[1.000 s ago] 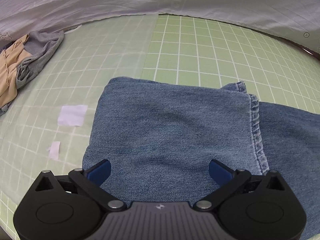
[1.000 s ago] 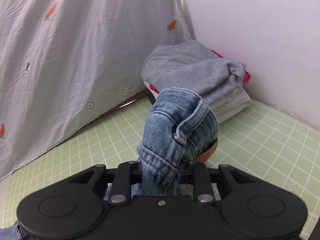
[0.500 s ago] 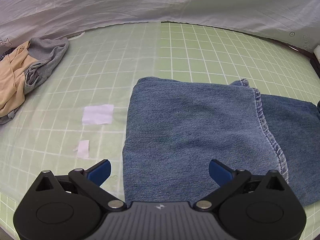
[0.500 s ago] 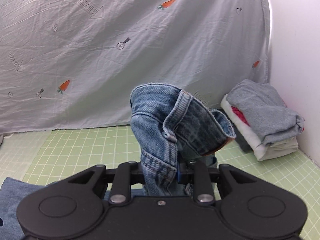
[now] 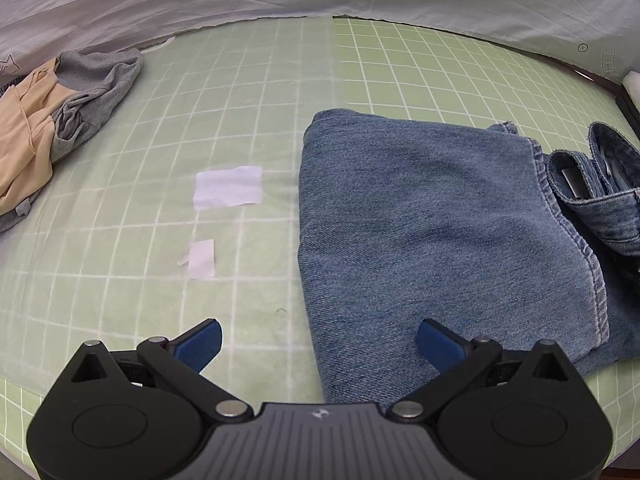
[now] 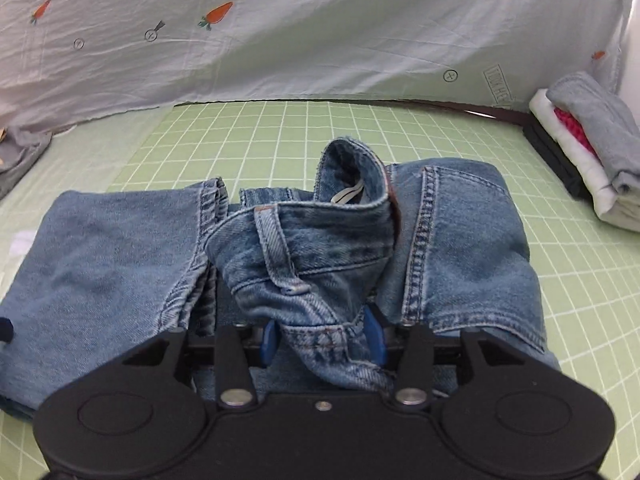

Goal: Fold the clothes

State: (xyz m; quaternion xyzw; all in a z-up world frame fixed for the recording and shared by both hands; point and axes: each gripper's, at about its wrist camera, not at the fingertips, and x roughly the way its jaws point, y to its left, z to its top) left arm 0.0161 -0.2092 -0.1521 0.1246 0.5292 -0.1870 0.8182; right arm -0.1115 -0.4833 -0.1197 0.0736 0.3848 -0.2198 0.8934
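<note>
Moved: waistband (image 6: 304, 240) carried over from the folded stack (image 6: 584, 148), now on jeans (image 5: 432, 220).
Right gripper (image 6: 322, 338): jaws opening, waistband between them.
Left gripper (image 5: 320, 344): spread wide, empty.

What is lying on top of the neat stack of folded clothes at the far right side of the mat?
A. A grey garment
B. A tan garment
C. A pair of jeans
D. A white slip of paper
A: in the right wrist view the stack of folded clothes by the wall is topped by a folded grey garment, with white and pink layers under it.
</note>
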